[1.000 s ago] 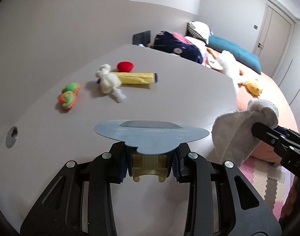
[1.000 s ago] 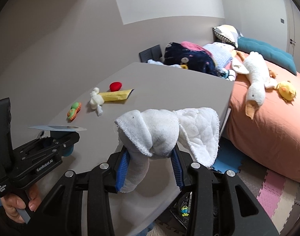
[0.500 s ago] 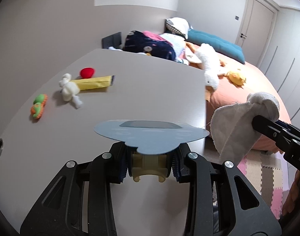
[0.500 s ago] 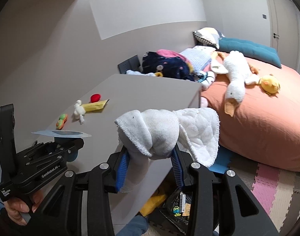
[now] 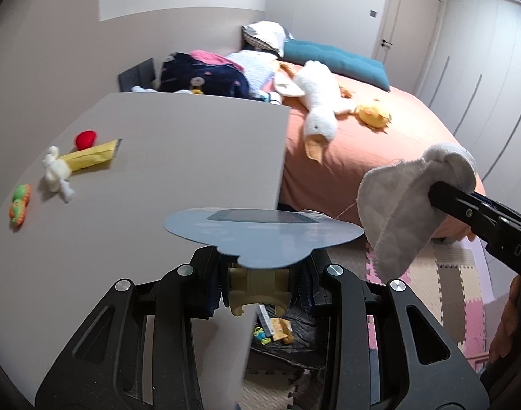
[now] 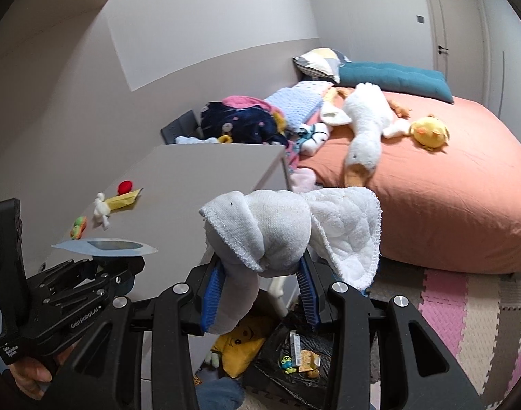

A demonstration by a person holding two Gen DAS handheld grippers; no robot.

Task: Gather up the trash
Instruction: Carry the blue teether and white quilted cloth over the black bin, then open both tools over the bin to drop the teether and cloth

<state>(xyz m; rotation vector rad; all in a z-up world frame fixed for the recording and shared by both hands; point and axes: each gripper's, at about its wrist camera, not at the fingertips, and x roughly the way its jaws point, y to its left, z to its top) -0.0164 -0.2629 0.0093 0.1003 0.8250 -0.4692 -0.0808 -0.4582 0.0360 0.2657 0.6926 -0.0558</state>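
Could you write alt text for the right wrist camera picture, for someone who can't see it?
A handheld right gripper clamps a bunched white cloth past the edge of a grey table, above a black trash bag on the floor. At left, the left gripper holds a flat blue piece; an orange bed with plush toys lies behind.

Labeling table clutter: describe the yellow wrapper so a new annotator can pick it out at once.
Start at the grey table beside the orange bed. Near its far left edge lies a small cluster of items; the yellow wrapper is the flat, elongated strip with one dark end. Unlike the round red ball behind it and the white plush toy at its left end, it is flat.
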